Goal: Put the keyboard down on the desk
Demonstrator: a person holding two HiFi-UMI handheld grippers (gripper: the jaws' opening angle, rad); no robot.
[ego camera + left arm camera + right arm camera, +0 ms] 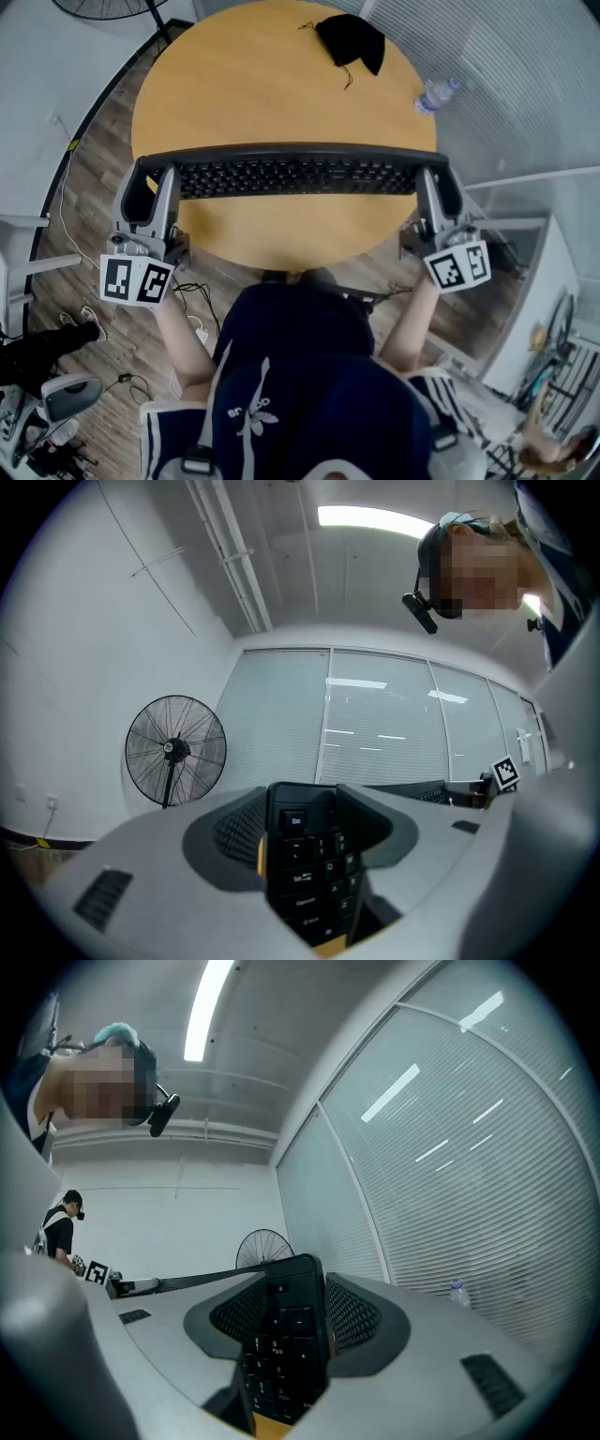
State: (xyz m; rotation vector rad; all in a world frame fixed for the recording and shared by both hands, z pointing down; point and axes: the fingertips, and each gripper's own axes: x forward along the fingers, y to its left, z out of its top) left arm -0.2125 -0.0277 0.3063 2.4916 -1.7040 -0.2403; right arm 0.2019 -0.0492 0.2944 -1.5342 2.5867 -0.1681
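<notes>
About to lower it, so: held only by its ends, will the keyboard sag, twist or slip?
Probably stiff: the keyboard spans straight between the left hand-held gripper and right hand-held gripper, no visible sag. Likely light, being thin. Smooth plastic ends could slip, so lower both ends level.

The round, pale wooden tabletop [253, 94] stands on a grey-brown plank floor [98, 169], and most of its surface is bare. At about 1 o'clock, close to the far rim, lies a crumpled black cloth [352, 39] with a thin cord trailing from it toward the middle of the tabletop. Between 2 and 3 o'clock, right at the rim and well apart from the cloth, stands a clear plastic water bottle [436, 95].
</notes>
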